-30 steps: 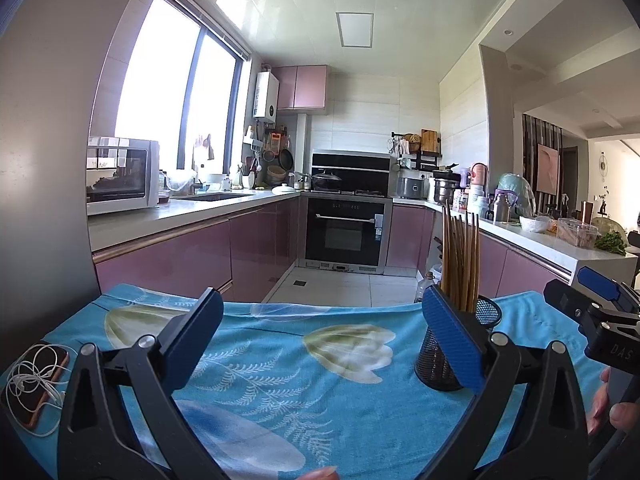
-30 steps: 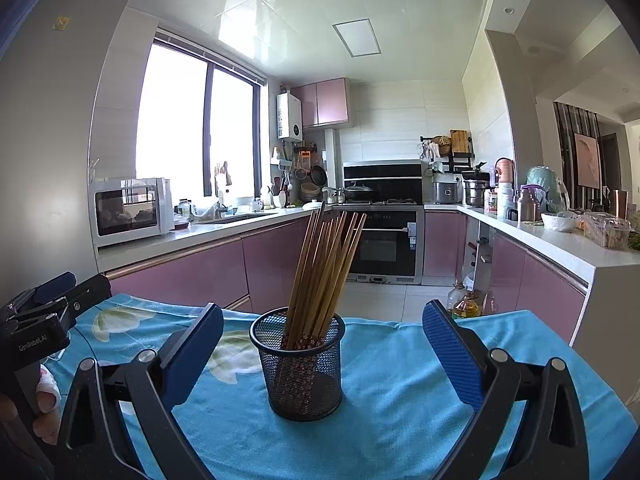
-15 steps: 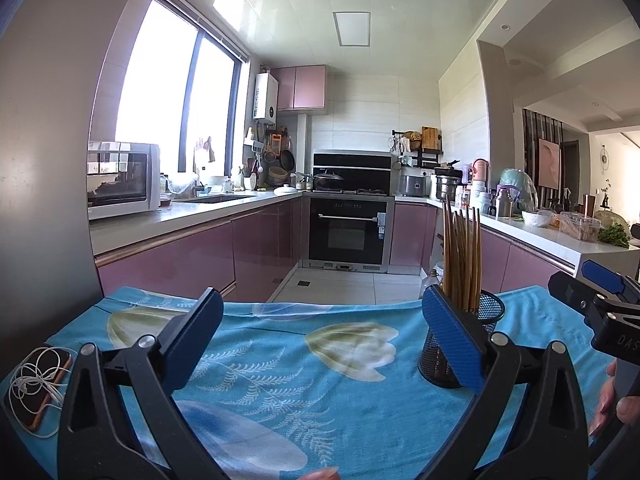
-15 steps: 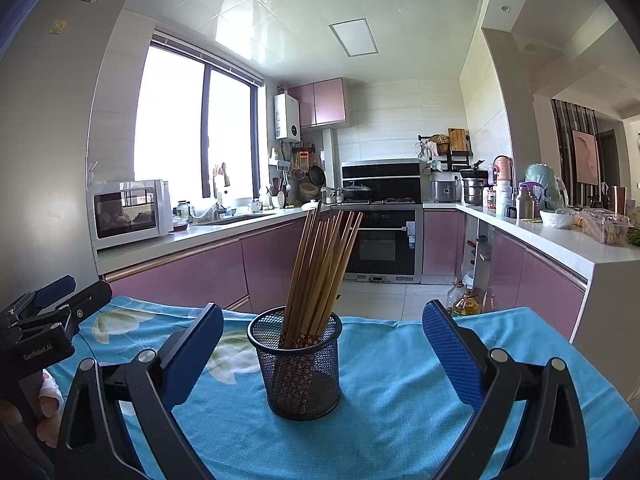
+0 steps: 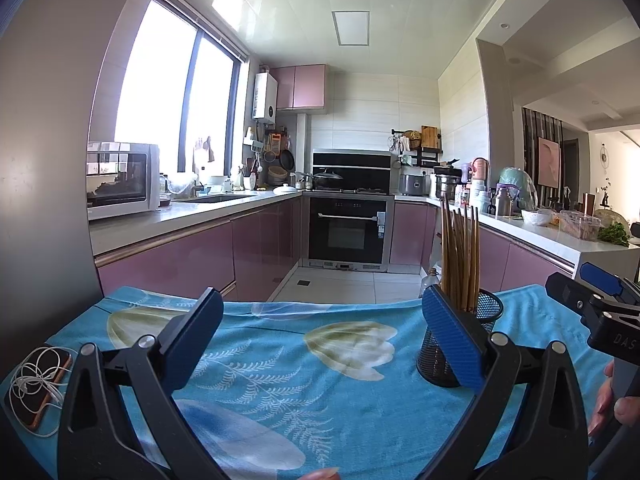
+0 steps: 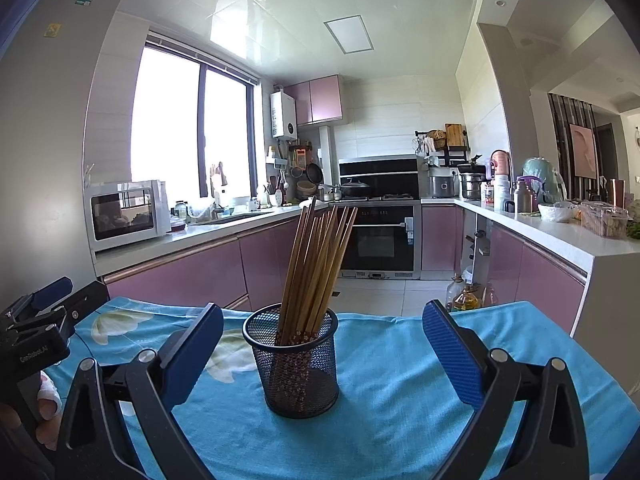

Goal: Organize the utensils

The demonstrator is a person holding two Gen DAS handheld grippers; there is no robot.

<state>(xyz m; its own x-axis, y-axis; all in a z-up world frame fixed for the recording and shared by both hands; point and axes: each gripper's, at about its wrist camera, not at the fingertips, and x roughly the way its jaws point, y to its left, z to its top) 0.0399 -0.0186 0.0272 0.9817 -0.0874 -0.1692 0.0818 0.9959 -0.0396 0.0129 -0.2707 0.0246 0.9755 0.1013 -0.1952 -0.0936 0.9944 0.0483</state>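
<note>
The left gripper's (image 5: 322, 336) finger hides part of the mesh cup (image 6: 291, 360); chopsticks (image 6: 316, 268) stand in it, between the right gripper's (image 6: 322, 344) wide-open fingers; both empty.

In the left wrist view the gripper's right finger pad (image 5: 452, 344) hides part of the mesh holder (image 5: 486, 312); the phone (image 5: 36, 396) lies partly behind the gripper frame.

Sunlit kitchen: pink cabinets (image 6: 188, 276), big window (image 6: 192, 124), built-in oven (image 6: 380, 240), white tiled floor (image 5: 340, 288).
</note>
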